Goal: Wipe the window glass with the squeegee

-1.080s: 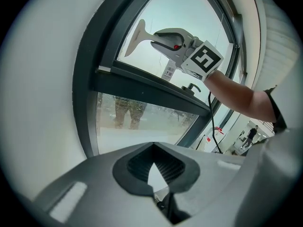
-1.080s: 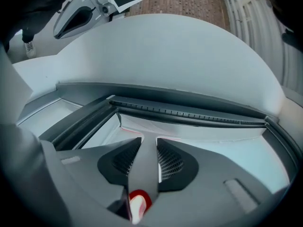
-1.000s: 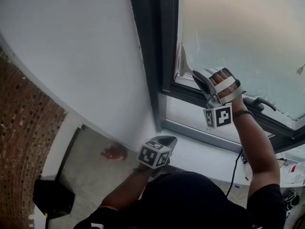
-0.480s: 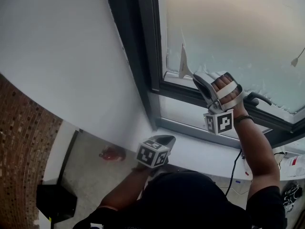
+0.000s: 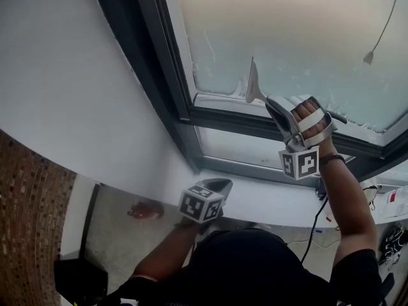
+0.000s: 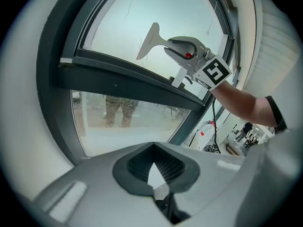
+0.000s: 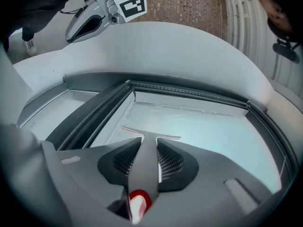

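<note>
Grips the squeegee [image 5: 253, 85] by its grey stem in the right gripper [image 5: 271, 102], jaws closed hard on either side of it, presumably so the blade cannot twist under pressure. Points the T-shaped blade up and away from the hand, edge toward the window glass [image 5: 306, 37], low on the upper pane and near its left side; cannot tell from any view whether the rubber actually touches. Reaches high with the right arm extended, likely because this pane sits above a dark crossbar [image 5: 242, 123] and only a raised grip brings the blade flat to it.

Shows a frosty, streaked film along the bottom and left edges of the glass. Looks, then, like the foot of a stroke or the set-up for one, with much of the wiping not yet done.

Rests the left gripper [image 5: 220, 185] low by the white sill [image 5: 274, 204], well apart from the squeegee, jaws together on nothing. Seems parked out of the way, since the job calls for one tool only.

Faces a smaller lower pane [image 5: 245, 148] under the crossbar, with the dark window frame [image 5: 153, 62] at the left and a plain white wall [image 5: 70, 75] beyond it. Has a thin blind cord [image 5: 368, 57] with a small pull hanging at the pane's upper right, worth steering clear of on a wide sweep.
</note>
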{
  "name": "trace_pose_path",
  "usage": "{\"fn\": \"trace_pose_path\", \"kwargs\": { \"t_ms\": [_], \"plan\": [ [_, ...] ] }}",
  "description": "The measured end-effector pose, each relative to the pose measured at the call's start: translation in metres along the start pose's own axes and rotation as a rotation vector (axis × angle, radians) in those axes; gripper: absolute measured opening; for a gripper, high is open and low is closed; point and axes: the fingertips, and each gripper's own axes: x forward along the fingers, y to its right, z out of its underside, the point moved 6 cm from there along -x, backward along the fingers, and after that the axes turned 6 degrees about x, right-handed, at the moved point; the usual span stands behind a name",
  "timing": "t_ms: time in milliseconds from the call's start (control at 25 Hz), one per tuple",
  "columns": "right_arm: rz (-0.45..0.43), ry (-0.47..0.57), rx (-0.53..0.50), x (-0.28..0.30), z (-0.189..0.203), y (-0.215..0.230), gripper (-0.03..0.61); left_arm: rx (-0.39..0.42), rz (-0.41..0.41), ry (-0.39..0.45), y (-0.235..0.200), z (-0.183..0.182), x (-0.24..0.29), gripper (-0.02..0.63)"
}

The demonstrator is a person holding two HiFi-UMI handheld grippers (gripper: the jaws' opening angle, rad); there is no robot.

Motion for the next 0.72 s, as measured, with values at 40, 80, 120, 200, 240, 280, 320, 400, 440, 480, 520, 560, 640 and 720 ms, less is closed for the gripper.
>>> {"fn": "trace_pose_path", "kwargs": {
  "t_ms": [40, 80, 120, 200, 240, 280, 320, 400, 440, 480, 520, 560, 640, 720],
  "plan": [
    [0.001, -0.008, -0.002, -0.005, 0.005, 0.001, 0.127, 0.003, 0.005, -0.002, 0.003, -0.001, 0.003, 0.000],
    [0.001, -0.015, -0.004, -0.010, 0.011, 0.002, 0.127, 0.005, 0.010, -0.005, 0.006, -0.001, 0.005, 0.000],
    [-0.001, -0.021, -0.006, -0.015, 0.016, 0.002, 0.127, 0.008, 0.014, -0.007, 0.009, -0.002, 0.008, 0.000],
    [-0.006, -0.033, -0.012, -0.025, 0.026, 0.002, 0.127, 0.012, 0.020, -0.011, 0.015, -0.003, 0.012, 0.000],
    [-0.006, -0.040, -0.014, -0.030, 0.030, 0.002, 0.127, 0.014, 0.024, -0.012, 0.018, -0.003, 0.014, 0.000],
    [-0.006, -0.047, -0.017, -0.035, 0.035, 0.003, 0.127, 0.017, 0.027, -0.014, 0.021, -0.004, 0.017, 0.000],
    [-0.005, -0.055, -0.019, -0.040, 0.040, 0.003, 0.127, 0.020, 0.031, -0.015, 0.024, -0.004, 0.019, 0.000],
    [0.000, -0.070, -0.022, -0.049, 0.049, 0.005, 0.127, 0.028, 0.037, -0.015, 0.029, -0.006, 0.022, 0.000],
    [0.001, -0.077, -0.024, -0.053, 0.054, 0.006, 0.127, 0.032, 0.040, -0.016, 0.032, -0.006, 0.024, 0.000],
    [0.001, -0.082, -0.027, -0.057, 0.058, 0.007, 0.127, 0.036, 0.041, -0.017, 0.034, -0.007, 0.025, 0.000],
    [-0.001, -0.086, -0.032, -0.061, 0.062, 0.007, 0.127, 0.039, 0.042, -0.019, 0.036, -0.008, 0.027, 0.000],
    [-0.003, -0.089, -0.036, -0.065, 0.066, 0.008, 0.127, 0.040, 0.043, -0.020, 0.039, -0.009, 0.028, 0.000],
    [-0.006, -0.096, -0.045, -0.072, 0.074, 0.011, 0.127, 0.041, 0.044, -0.021, 0.043, -0.010, 0.031, 0.000],
    [-0.004, -0.105, -0.052, -0.079, 0.082, 0.014, 0.127, 0.043, 0.046, -0.022, 0.048, -0.011, 0.033, 0.000]
  ]
}}
